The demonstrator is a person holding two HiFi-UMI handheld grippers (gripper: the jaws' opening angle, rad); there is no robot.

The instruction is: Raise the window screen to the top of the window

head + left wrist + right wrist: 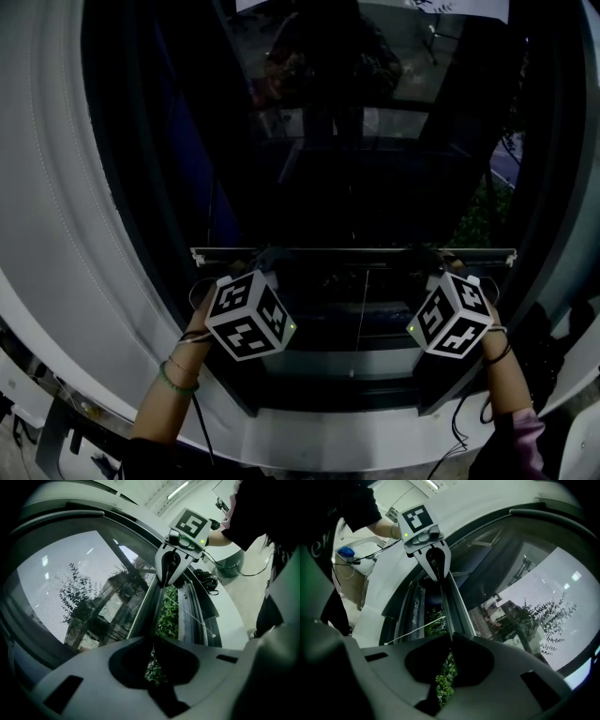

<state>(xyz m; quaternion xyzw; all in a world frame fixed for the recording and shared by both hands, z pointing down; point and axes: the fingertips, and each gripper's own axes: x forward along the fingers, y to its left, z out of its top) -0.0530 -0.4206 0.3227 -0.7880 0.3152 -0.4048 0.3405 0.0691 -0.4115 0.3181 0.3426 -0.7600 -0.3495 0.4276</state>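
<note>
Grey metal rail of mesh window screen (352,252): level, partway up
Left tool (153,641): clenched on rail
Right tool (451,639): clenched on rail

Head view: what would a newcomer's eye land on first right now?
The left gripper and right gripper, boldly marked in black and white, low in the frame. Each gripper is shut on one end of the window screen's bottom bar, which runs level across the dark window. Green leaves show past the bar in both gripper views.
</note>
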